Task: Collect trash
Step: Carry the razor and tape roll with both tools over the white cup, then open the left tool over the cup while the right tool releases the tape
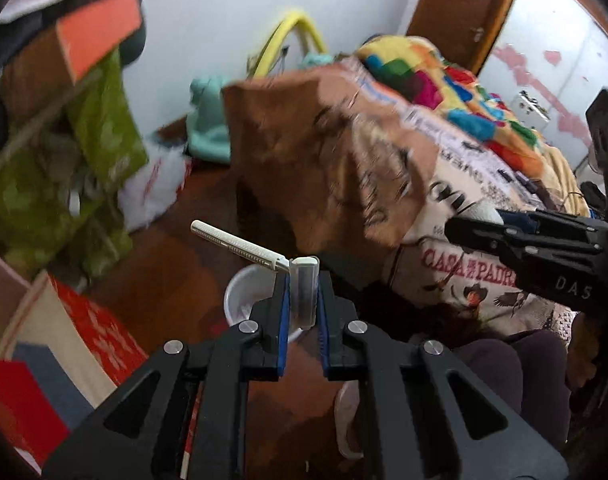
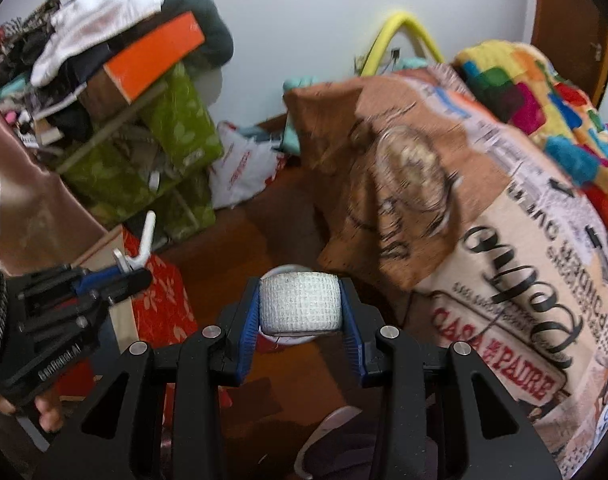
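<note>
Printed blanket [image 1: 456, 248] on bed: red lettering "CASA" then "PADR…", rest cut off by right gripper [image 1: 476, 216] in left wrist view. Same blanket [image 2: 500, 280] in right wrist view: red "CASA" and "PADRE" inside framed label; large black script word above, not legible; small newsprint-style lines blurred. Right gripper body: white letters "DAS", rest out of frame. Left gripper [image 2: 127, 268] body: raised lettering, unreadable. White plastic bag [image 2: 243, 168] on floor: red print, blurred.
</note>
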